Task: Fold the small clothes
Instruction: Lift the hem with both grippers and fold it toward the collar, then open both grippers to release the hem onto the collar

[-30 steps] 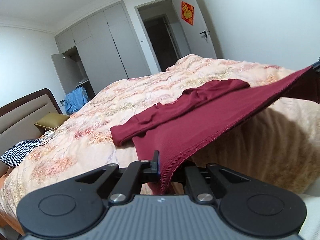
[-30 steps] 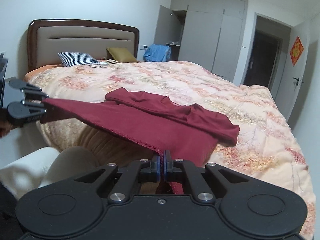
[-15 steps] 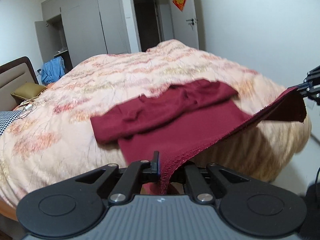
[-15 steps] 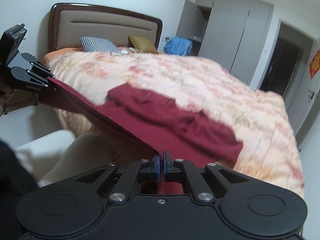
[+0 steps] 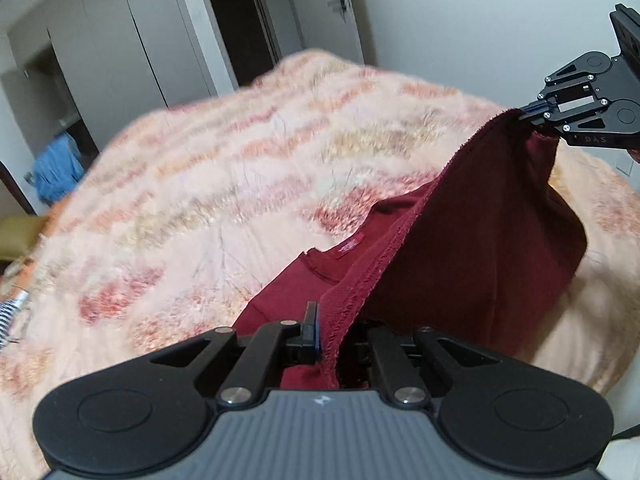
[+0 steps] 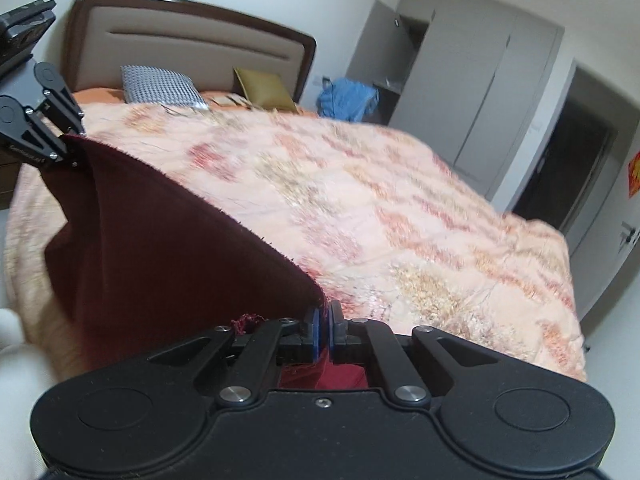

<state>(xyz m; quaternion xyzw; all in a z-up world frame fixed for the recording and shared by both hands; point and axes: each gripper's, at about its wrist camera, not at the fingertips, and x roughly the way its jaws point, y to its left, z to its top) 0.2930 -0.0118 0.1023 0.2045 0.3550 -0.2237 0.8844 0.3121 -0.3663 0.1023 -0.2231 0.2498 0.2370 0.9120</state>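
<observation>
Maroon top (image 5: 480,248) is up off the bed (image 5: 240,184) along its hem, pinched at both corners! Left tool (image 5: 326,330) is clamped tight on one hem corner, the ragged stitched edge running out from between its blue-padded fingers. Right tool (image 6: 322,334) is clamped on the other corner, cloth bunched below its fingers. From the left wrist view the right tool (image 5: 538,114) shows at the upper right, holding its corner high, and the hem stretches between the two in a taut diagonal line. From the right wrist view the left tool (image 6: 66,148) shows at the far left with the fabric (image 6: 160,248) hanging from it like a dark sheet. Under the lifted hem, the neckline end of the top lies flat on the peach patterned quilt (image 6: 400,220). Behind: headboard (image 6: 192,56), checked pillow (image 6: 160,86), olive cushion (image 6: 264,88), blue cloth (image 6: 348,98) beside the grey wardrobe (image 6: 480,92).
</observation>
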